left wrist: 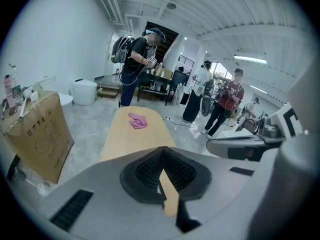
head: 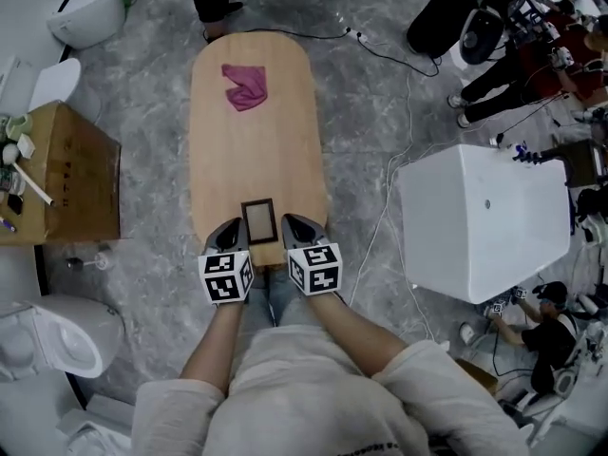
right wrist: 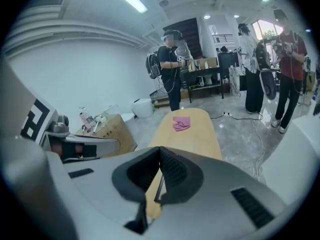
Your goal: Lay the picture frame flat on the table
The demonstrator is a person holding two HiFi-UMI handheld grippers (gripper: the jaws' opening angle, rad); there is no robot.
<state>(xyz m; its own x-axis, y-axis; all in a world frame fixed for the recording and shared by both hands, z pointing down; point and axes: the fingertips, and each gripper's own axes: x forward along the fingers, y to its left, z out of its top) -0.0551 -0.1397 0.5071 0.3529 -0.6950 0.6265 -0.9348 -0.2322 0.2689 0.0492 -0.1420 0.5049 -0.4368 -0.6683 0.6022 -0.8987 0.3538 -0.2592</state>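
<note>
The picture frame (head: 258,222) appears to lie flat at the lower end of the table (head: 252,150). The left tongs (head: 234,230) and right tongs (head: 293,224) flank it, both clenched on nothing. The task looks finished.

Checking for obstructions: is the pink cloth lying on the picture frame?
No: the pink cloth lies at the far end of the table, apart from the picture frame at its near end.

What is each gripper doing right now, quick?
Left gripper: closed on the picture frame, at its left edge.
Right gripper: closed on the picture frame, at its right edge.
</note>
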